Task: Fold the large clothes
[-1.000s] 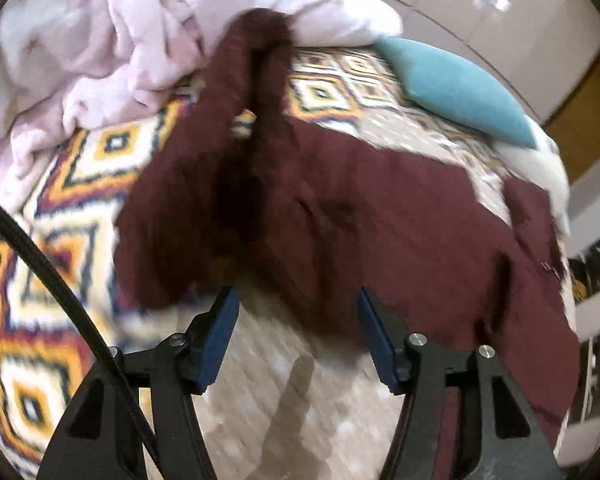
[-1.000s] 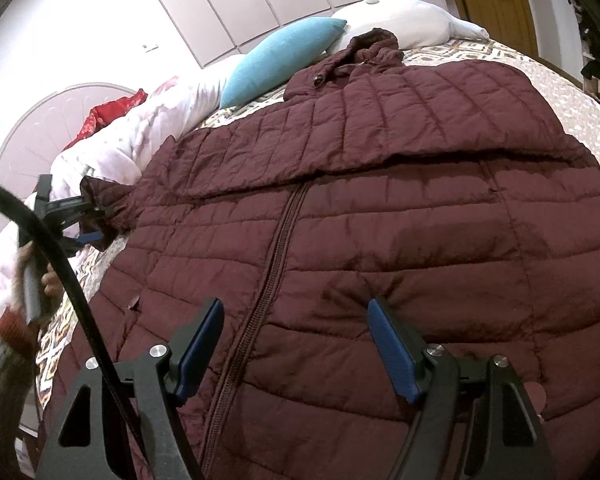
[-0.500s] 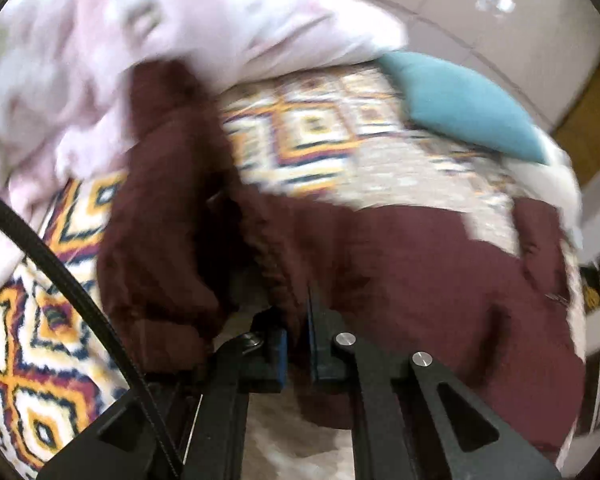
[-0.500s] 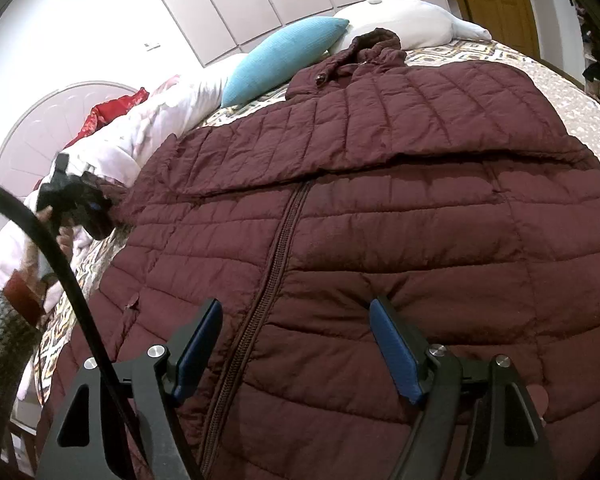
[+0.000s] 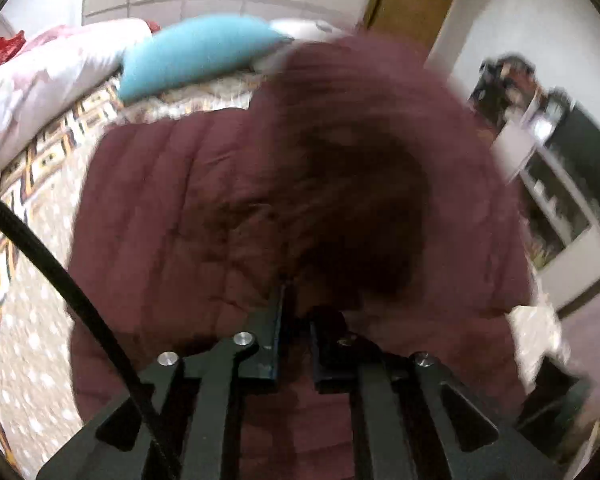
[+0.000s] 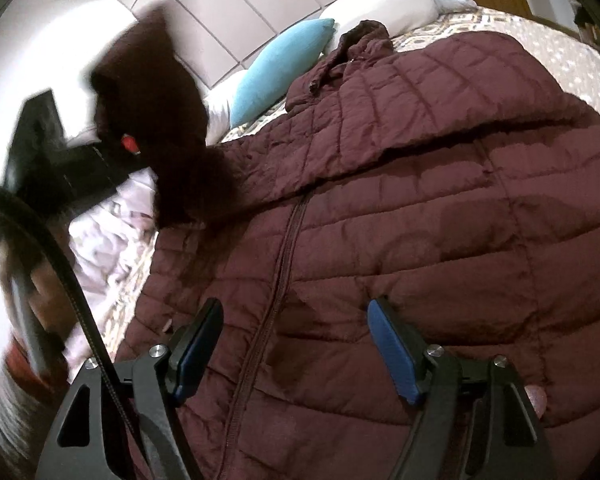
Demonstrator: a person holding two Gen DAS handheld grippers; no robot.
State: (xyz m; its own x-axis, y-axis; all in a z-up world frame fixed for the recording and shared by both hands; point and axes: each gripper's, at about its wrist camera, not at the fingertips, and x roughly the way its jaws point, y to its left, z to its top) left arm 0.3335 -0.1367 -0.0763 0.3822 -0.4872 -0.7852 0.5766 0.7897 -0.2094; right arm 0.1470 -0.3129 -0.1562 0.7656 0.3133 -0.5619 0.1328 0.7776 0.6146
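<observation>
A maroon quilted jacket lies front up on the bed, zipper closed, collar toward the pillows. My left gripper is shut on the jacket's sleeve, which hangs blurred and lifted in front of the camera over the jacket body. In the right wrist view the lifted sleeve rises at the left, held by the left gripper. My right gripper is open and empty, hovering just above the jacket's lower front beside the zipper.
A teal pillow and a white pillow lie at the head of the bed. A pink blanket is heaped at the left. The patterned bedspread shows around the jacket. Shelving stands at the right.
My left gripper closed on the sleeve, then lifted it and swung it over toward the jacket body. The right gripper stayed open in nearly the same spot.
</observation>
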